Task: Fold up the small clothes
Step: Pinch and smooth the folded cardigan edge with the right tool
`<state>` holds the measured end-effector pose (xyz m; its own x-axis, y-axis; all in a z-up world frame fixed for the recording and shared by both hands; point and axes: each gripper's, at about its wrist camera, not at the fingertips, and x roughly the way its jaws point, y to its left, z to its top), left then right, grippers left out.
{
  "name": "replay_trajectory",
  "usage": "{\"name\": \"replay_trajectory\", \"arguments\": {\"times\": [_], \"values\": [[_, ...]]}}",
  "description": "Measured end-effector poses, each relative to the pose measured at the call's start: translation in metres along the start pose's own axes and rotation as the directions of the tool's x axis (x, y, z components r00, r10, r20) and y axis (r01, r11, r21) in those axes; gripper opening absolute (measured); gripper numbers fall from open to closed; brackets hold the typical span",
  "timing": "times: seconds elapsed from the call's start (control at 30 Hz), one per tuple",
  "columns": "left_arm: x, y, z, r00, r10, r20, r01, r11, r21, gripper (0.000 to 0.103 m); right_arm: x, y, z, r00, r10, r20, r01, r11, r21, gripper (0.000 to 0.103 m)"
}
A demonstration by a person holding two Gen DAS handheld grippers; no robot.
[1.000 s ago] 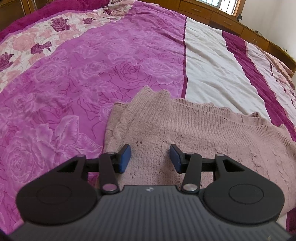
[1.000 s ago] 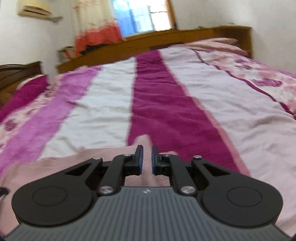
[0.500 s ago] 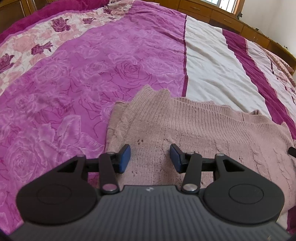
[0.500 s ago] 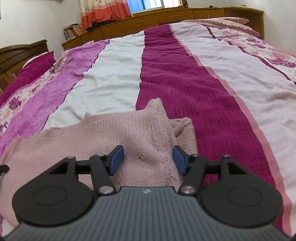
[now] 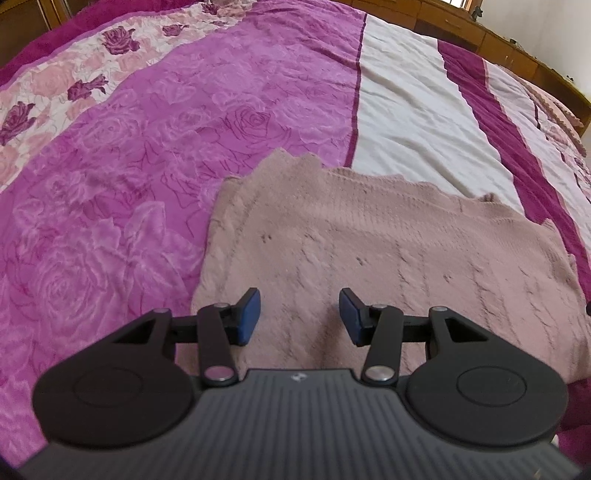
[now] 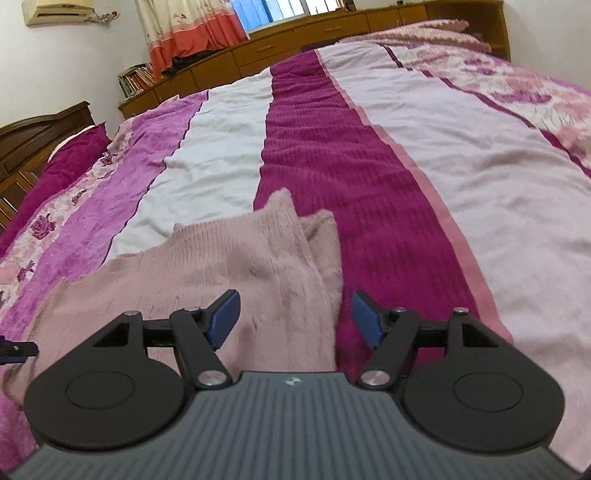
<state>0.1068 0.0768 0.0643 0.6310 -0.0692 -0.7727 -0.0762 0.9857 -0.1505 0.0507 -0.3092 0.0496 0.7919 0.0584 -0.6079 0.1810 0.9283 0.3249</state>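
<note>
A striped bedspread of magenta rose print, white and dark plum (image 5: 258, 110) covers the bed. At six o'clock on it lies the dusty-pink knitted sweater (image 5: 369, 258), flat. The left gripper (image 5: 300, 315) hangs half-spread, empty. The right gripper (image 6: 295, 317), jaws just opened wide, grips nothing. Wooden cabinets (image 6: 314, 29) and a floral curtain (image 6: 184, 29) stand at twelve o'clock.
</note>
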Motion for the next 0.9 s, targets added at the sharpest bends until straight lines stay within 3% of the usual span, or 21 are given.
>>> {"name": "replay_trajectory", "arguments": {"times": [0.23, 0.5, 0.63, 0.9], "values": [[-0.017, -0.013, -0.011, 0.999, -0.026, -0.03, 0.026, 0.999, 0.019, 0.049, -0.015, -0.028, -0.01, 0.999, 0.024, -0.049, -0.018, 0.995, 0.103, 0.073], [-0.024, -0.019, -0.031, 0.998, -0.025, -0.065, 0.027, 0.999, 0.026, 0.049, -0.025, -0.049, -0.022, 0.988, 0.116, -0.102, -0.091, 0.971, 0.222, 0.073], [-0.026, -0.019, -0.039, 0.997, -0.018, -0.075, 0.019, 1.0, 0.021, 0.049, -0.02, -0.054, -0.029, 0.972, 0.189, -0.137, -0.146, 0.95, 0.277, 0.074], [-0.025, -0.021, -0.047, 0.996, -0.008, -0.093, 0.01, 1.0, 0.023, 0.049, -0.008, -0.057, -0.036, 0.955, 0.284, -0.089, -0.232, 0.896, 0.379, 0.074]]}}
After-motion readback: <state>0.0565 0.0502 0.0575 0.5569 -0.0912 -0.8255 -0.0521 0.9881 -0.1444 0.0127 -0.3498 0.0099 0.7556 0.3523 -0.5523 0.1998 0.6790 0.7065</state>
